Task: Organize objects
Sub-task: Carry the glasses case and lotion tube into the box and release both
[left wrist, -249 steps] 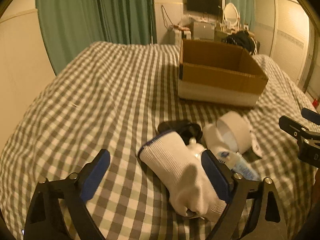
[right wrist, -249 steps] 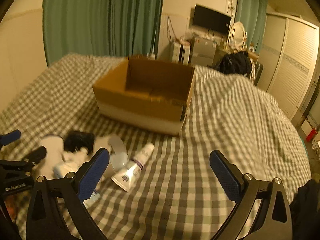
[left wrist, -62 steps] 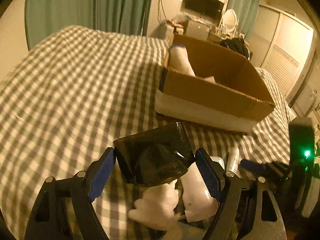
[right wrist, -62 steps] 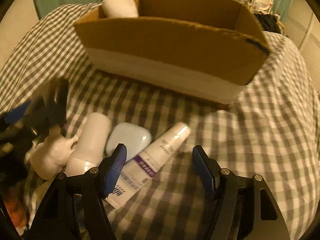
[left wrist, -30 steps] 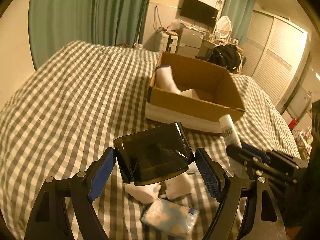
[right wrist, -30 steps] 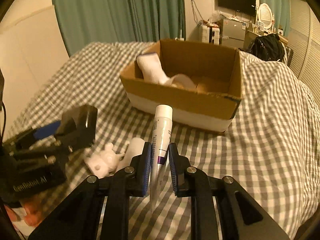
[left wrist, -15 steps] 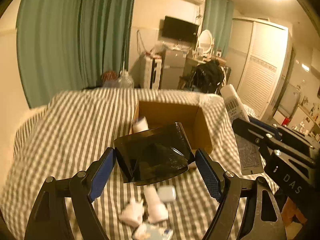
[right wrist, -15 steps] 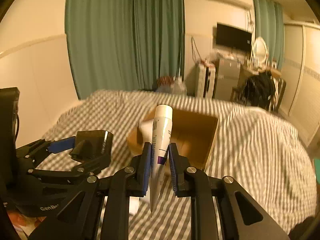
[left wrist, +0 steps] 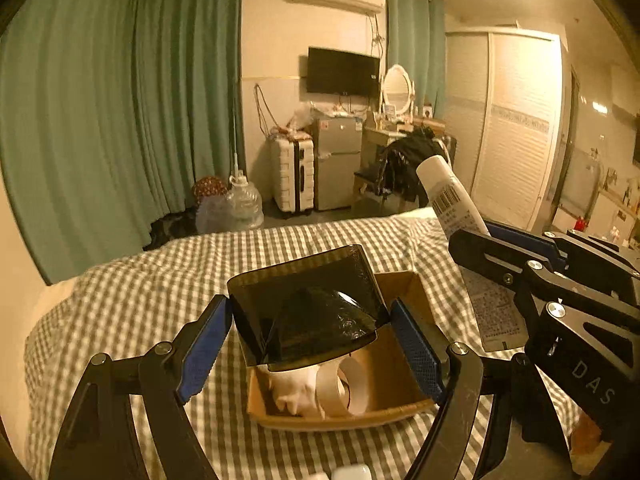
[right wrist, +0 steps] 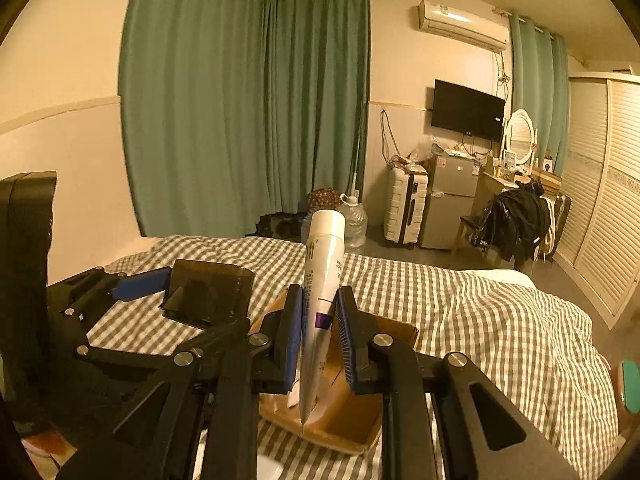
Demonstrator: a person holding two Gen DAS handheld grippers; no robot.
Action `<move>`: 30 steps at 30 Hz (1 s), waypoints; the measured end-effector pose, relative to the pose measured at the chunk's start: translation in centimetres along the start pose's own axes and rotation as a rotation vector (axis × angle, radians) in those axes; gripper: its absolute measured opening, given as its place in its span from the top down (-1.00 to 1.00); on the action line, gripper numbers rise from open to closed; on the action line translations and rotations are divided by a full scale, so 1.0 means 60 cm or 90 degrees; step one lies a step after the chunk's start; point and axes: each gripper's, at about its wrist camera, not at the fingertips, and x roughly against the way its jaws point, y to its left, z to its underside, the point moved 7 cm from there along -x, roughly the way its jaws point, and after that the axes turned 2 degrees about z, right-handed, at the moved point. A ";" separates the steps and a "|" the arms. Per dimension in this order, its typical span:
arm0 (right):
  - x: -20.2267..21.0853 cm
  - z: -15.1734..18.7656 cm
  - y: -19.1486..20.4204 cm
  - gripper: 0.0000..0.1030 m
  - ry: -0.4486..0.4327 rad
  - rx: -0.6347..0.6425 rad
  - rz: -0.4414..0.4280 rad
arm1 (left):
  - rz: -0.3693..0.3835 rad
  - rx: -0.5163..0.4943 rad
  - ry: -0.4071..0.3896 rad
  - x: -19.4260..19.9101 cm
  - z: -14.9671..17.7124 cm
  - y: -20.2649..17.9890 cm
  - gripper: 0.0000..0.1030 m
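Observation:
My left gripper is shut on a dark translucent plastic case and holds it above the cardboard box on the checkered bed. The box holds a white sock and a roll of tape. My right gripper is shut on a white tube, cap end up, over the box. The tube and right gripper also show at the right of the left wrist view. The case and left gripper show at the left of the right wrist view.
The checkered bed spreads around the box. A small white case lies on the bed at the near edge. Beyond the bed stand green curtains, a suitcase, a small fridge and a chair with dark clothes.
Both grippers have risen and come nearer the box with their loads; the box now lies right below them. The loose items on the bed have dropped out of view at the bottom.

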 end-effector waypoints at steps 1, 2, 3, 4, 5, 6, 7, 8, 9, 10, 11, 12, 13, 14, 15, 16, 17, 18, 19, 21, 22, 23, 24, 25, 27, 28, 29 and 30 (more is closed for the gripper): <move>-0.017 0.000 -0.004 0.67 0.005 -0.002 0.001 | 0.001 0.002 0.007 -0.020 0.001 0.003 -0.61; -0.035 0.003 -0.010 0.67 0.011 -0.005 0.001 | 0.002 0.004 0.014 -0.039 0.003 0.005 -0.61; -0.056 0.011 -0.015 0.67 0.021 -0.009 0.001 | 0.002 0.004 0.022 -0.064 0.004 0.007 -0.61; -0.074 0.016 -0.021 0.67 0.029 -0.014 0.002 | 0.001 0.005 0.028 -0.080 0.008 0.010 -0.61; -0.091 0.022 -0.026 0.67 0.037 -0.018 0.002 | 0.001 0.005 0.035 -0.094 0.017 0.013 -0.61; -0.113 0.032 -0.031 0.67 0.049 -0.020 0.002 | 0.000 0.004 0.044 -0.113 0.025 0.016 -0.61; -0.128 0.040 -0.034 0.67 0.058 -0.021 0.004 | 0.000 0.006 0.054 -0.130 0.034 0.019 -0.61; -0.144 0.048 -0.039 0.67 0.067 -0.022 0.006 | 0.003 0.006 0.062 -0.143 0.043 0.021 -0.61; -0.160 0.059 -0.043 0.67 0.077 -0.023 0.008 | 0.008 0.006 0.074 -0.161 0.055 0.022 -0.61; -0.176 0.071 -0.047 0.67 0.086 -0.022 0.010 | 0.008 0.003 0.084 -0.174 0.065 0.022 -0.61; -0.191 0.085 -0.051 0.67 0.095 -0.018 0.014 | 0.007 -0.002 0.093 -0.188 0.076 0.022 -0.61; -0.206 0.106 -0.057 0.67 0.108 -0.020 0.016 | 0.010 -0.002 0.105 -0.198 0.094 0.023 -0.61; -0.219 0.120 -0.062 0.67 0.120 -0.027 0.015 | 0.015 0.001 0.114 -0.208 0.103 0.023 -0.61; -0.235 0.135 -0.069 0.67 0.135 -0.034 0.014 | 0.020 0.002 0.120 -0.214 0.110 0.021 -0.61; -0.249 0.151 -0.074 0.67 0.151 -0.041 0.013 | 0.022 0.000 0.124 -0.219 0.116 0.019 -0.61; -0.257 0.159 -0.080 0.67 0.158 -0.044 0.014 | 0.020 -0.006 0.124 -0.222 0.120 0.016 -0.61; -0.263 0.165 -0.085 0.67 0.164 -0.044 0.015 | 0.016 -0.015 0.122 -0.224 0.121 0.014 -0.61; -0.267 0.170 -0.089 0.67 0.167 -0.042 0.019 | 0.014 -0.022 0.121 -0.226 0.122 0.012 -0.61; -0.269 0.170 -0.094 0.67 0.168 -0.043 0.022 | 0.016 -0.026 0.119 -0.227 0.121 0.010 -0.61; -0.274 0.175 -0.105 0.67 0.170 -0.053 0.020 | 0.018 -0.027 0.118 -0.228 0.121 0.006 -0.61; -0.275 0.176 -0.108 0.66 0.171 -0.060 0.017 | 0.021 -0.025 0.121 -0.229 0.123 0.004 -0.61; -0.277 0.179 -0.111 0.66 0.173 -0.068 0.012 | 0.027 -0.019 0.127 -0.230 0.127 0.003 -0.62; -0.277 0.181 -0.114 0.65 0.175 -0.076 0.005 | 0.034 -0.014 0.132 -0.230 0.130 0.002 -0.63; -0.274 0.183 -0.112 0.64 0.175 -0.082 0.000 | 0.038 -0.009 0.136 -0.230 0.130 0.001 -0.63; -0.261 0.183 -0.103 0.64 0.169 -0.088 -0.004 | 0.035 -0.005 0.137 -0.225 0.132 0.002 -0.75; -0.256 0.181 -0.104 0.61 0.164 -0.088 0.001 | 0.032 -0.003 0.132 -0.220 0.130 0.003 -0.83; -0.249 0.177 -0.106 0.45 0.158 -0.087 0.008 | 0.037 0.000 0.127 -0.214 0.127 0.004 -0.94; -0.240 0.170 -0.104 0.33 0.148 -0.084 0.010 | 0.046 0.003 0.124 -0.209 0.125 0.002 -0.94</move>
